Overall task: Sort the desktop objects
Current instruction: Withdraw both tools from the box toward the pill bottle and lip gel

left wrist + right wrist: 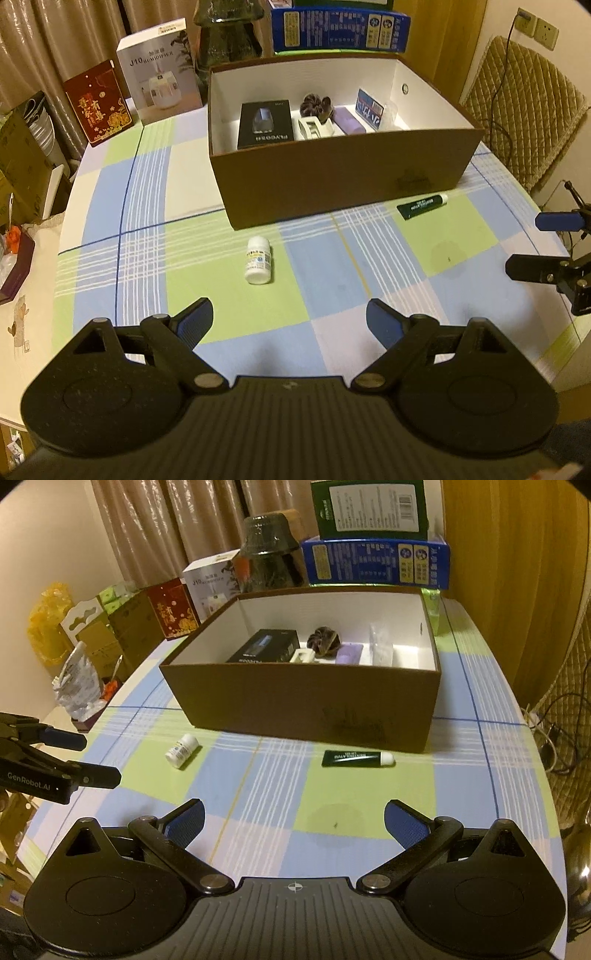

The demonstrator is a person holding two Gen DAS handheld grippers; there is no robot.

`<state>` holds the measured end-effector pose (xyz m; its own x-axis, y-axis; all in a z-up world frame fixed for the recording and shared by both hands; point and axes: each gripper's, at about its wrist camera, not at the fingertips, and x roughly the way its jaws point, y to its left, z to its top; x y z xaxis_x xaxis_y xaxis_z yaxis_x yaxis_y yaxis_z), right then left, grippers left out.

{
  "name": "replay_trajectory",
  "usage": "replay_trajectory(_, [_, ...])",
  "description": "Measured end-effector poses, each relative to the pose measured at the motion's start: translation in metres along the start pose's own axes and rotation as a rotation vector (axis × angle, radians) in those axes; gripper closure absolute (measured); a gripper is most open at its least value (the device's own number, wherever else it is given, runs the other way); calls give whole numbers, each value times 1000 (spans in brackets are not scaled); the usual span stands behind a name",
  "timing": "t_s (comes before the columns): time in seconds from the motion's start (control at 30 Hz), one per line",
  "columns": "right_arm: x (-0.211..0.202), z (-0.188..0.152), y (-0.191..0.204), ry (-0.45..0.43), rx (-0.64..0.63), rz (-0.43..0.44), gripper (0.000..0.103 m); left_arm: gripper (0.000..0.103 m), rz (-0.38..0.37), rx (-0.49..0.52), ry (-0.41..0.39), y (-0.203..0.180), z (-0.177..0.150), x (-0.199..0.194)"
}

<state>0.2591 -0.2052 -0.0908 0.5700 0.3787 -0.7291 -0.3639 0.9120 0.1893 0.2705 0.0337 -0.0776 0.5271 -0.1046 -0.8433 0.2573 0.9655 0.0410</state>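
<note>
Between our fingers nothing is held: the left gripper (289,321) and the right gripper (294,821) both hang spread wide above the checked tablecloth (258,332). Just beyond, a white pill bottle (258,260) lies left and a dark green tube (356,758) right, near the brown box (306,705). Farther in, the box already holds a black carton (266,125), a hair tie (314,104) and other small things; we judge two items remain.

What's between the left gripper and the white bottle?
Nothing: only bare checked tablecloth between the open left gripper and the white bottle, seen in the left wrist view.
</note>
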Motion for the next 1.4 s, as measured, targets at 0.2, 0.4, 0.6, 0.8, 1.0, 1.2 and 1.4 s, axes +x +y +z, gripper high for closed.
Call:
replay_trajectory(0.2, [4,-5,-6,16,14,-9,2,15,2,-3,14,-3,-2,4])
replay_trajectory(0.4, [8,-7,-11,29,24,-14,2,15,10,-8,26,-2,-4,7])
replay_trajectory(0.6, [17,-7,-15,43,13,-16,2,15,18,-19,32,2,-4,11])
replay_trajectory(0.8, [36,-12,-23,94,-13,-38,2,15,45,-40,48,14,-6,27])
replay_trajectory(1.0, [54,-9,-36,95,-41,-48,2,15,66,-61,55,26,-6,41])
replay_trajectory(1.2, [74,1,-48,30,-108,-25,3,15,72,-70,49,32,0,56])
replay_trajectory(1.4, [103,15,-63,22,-127,-13,7,15,81,-84,59,39,7,72])
